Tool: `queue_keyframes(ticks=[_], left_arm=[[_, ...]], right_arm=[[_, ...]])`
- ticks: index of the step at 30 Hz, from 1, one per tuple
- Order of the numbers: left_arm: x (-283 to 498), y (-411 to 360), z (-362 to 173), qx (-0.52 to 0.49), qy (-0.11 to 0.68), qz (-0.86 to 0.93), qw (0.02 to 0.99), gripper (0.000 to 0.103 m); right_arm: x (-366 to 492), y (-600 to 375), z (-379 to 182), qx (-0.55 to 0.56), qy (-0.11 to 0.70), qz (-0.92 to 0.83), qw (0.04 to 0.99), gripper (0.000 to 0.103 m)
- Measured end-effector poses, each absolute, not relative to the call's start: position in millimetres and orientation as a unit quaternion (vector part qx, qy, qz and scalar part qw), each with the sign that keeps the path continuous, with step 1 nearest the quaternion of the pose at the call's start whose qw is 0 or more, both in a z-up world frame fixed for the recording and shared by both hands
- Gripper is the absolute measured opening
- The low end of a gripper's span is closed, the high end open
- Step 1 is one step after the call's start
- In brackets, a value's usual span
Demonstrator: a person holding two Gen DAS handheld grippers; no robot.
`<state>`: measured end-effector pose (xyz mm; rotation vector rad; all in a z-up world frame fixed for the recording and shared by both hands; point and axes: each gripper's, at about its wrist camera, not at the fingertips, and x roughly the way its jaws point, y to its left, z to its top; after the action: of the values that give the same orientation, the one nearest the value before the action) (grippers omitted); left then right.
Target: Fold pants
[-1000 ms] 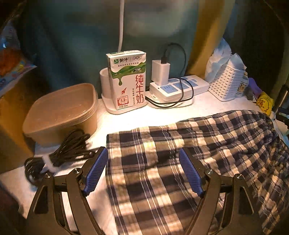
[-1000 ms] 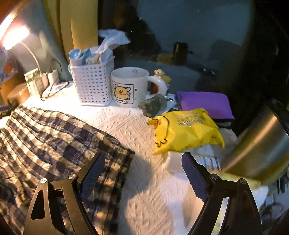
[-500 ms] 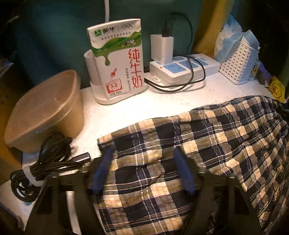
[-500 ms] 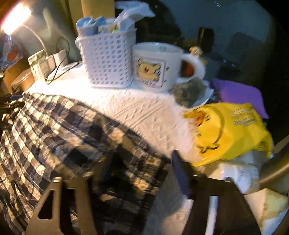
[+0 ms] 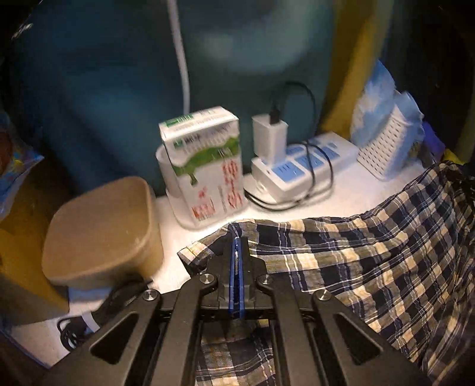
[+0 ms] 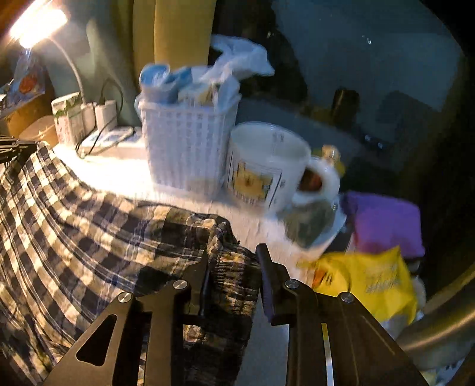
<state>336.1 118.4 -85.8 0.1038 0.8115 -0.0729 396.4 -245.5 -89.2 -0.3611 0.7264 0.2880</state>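
Observation:
The plaid pants [image 5: 371, 267] in navy, cream and white lie across a white table cover. My left gripper [image 5: 236, 240] is shut on the pants' far hem and lifts that edge off the table. In the right wrist view the pants [image 6: 74, 225] rise in a hump. My right gripper [image 6: 234, 255] is closed on a bunched fold of the gathered waistband; its jaws stand a small gap apart with cloth between them.
Behind the left gripper stand a brown lidded box [image 5: 101, 231], a milk carton [image 5: 204, 166] and a power strip with charger [image 5: 302, 163]. A white basket [image 6: 187, 148], a bear mug [image 6: 264, 166], a yellow bag [image 6: 368, 282], a purple pouch [image 6: 383, 222] and a lit lamp [image 6: 38, 23] stand near the right gripper.
Both grippers went from wide open over the pants to closed on the cloth. Each end of the pants is now lifted and bunched.

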Motion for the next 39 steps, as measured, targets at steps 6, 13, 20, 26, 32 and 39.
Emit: queue_keyframes(ticks=[6,13,20,26,32,39], left_arm=[[351.4,119.7,-70.6,0.061,0.369,-0.014,0.927,0.0],[372.0,130.3,-102.5,0.113,0.394,0.051,0.911,0.0],[352.2,140.7,-83.0,0.058,0.392,0.021,0.918,0.026],[287.4,128.3,-57.1,0.032,0.376,-0.044,0.925,0.088],[218.3,115.0,-75.0,0.013,0.421,-0.098,0.902,0.088],[186.2,115.5,-116.8,-0.002,0.469,-0.085,0.879,0.088]], right_arm=[[419.8,-242.1,-62.2,-0.179,0.324,0.11,0.922,0.028],[454.1,-254.4,-100.7,-0.176,0.371,0.087,0.908,0.028],[448.2,-252.1,-101.9,-0.182,0.368,0.079,0.909,0.062],[404.2,-251.0,-63.7,-0.158,0.327,0.11,0.925,0.091],[340.7,-263.8,-60.1,-0.148,0.334,0.122,0.923,0.091],[277.8,-299.7,-85.3,-0.107,0.375,0.118,0.913,0.091]])
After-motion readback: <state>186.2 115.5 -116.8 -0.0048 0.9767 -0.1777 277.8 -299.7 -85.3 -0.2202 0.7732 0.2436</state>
